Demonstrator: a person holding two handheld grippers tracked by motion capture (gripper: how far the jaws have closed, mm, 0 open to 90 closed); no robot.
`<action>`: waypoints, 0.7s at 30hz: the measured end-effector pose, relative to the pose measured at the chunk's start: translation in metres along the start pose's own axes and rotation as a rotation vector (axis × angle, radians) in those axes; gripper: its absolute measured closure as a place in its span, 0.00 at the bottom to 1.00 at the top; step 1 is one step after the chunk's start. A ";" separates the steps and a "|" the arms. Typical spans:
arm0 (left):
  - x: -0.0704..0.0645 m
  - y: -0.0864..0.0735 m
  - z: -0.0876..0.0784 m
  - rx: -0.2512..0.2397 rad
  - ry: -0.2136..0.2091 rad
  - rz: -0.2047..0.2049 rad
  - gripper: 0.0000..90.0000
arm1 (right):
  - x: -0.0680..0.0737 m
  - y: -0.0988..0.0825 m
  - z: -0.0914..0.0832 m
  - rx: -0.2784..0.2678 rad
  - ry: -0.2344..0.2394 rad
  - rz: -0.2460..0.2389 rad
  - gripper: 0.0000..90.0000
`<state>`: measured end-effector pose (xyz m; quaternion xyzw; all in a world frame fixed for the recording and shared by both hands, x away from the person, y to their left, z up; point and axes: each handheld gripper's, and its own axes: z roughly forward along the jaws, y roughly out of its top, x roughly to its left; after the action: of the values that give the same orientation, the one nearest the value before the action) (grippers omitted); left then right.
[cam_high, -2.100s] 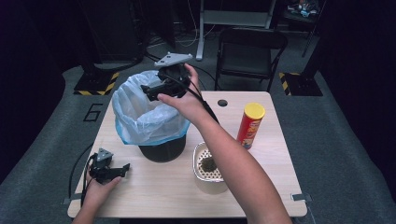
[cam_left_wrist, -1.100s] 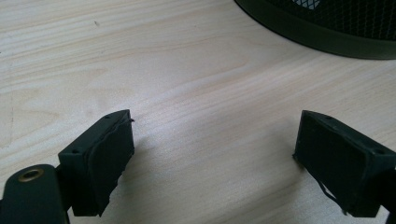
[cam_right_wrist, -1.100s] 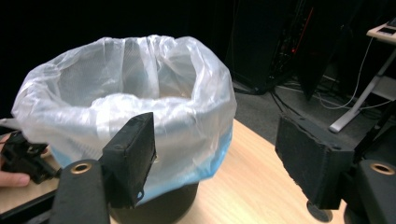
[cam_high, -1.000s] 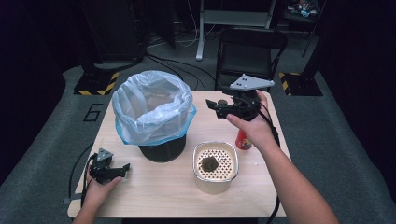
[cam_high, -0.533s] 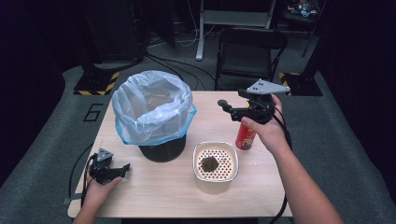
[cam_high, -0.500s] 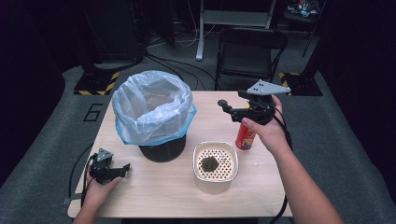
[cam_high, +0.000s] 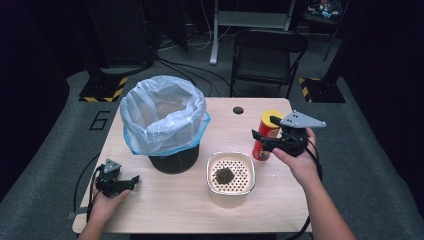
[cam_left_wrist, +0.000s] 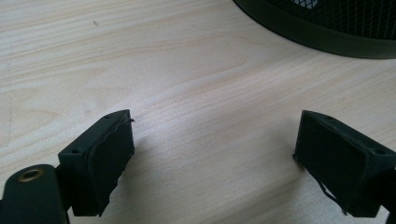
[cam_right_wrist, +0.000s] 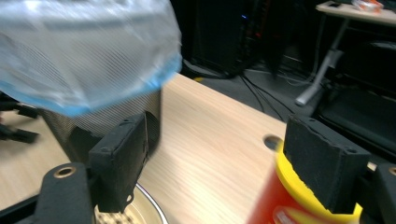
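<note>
A red chip can (cam_high: 261, 148) with a yellow lid stands at the table's right. My right gripper (cam_high: 264, 128) is level with its top and points left. Its jaws have just been opening. In the right gripper view the can (cam_right_wrist: 273, 205) sits low, partly behind the right-hand jaw, and no pad presses on it. At the front left my left gripper (cam_high: 132, 180) rests on the wood. Its jaws (cam_left_wrist: 212, 135) stand open with only bare table between them. A black mesh bin (cam_high: 172, 161) lined with a pale blue bag (cam_high: 162, 112) stands left of centre.
A white strainer bowl (cam_high: 231, 155) holding a dark clump (cam_high: 224, 175) sits just front-left of the can. A round cable hole (cam_high: 238, 110) lies near the table's far edge. A folding chair (cam_high: 267, 50) stands behind the table. The bin's base (cam_left_wrist: 327, 28) is close ahead of the left jaws.
My right hand has gone from above the bin to the right and down to the can's top, and its jaws stand wider. The left hand has stayed put.
</note>
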<state>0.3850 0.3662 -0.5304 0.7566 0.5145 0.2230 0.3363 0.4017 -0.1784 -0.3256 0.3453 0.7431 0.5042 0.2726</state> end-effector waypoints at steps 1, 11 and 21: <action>0.000 0.000 0.000 0.000 0.000 0.000 0.13 | -0.003 -0.005 -0.001 0.005 -0.015 0.008 0.23; 0.000 0.000 0.000 0.000 0.000 0.000 0.13 | -0.015 -0.033 -0.011 0.032 -0.110 0.051 0.15; 0.000 0.000 0.000 0.000 0.000 0.000 0.13 | -0.030 -0.062 -0.001 0.090 -0.175 0.104 0.12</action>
<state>0.3850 0.3662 -0.5304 0.7565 0.5146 0.2232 0.3363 0.4050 -0.2186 -0.3820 0.4380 0.7194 0.4518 0.2941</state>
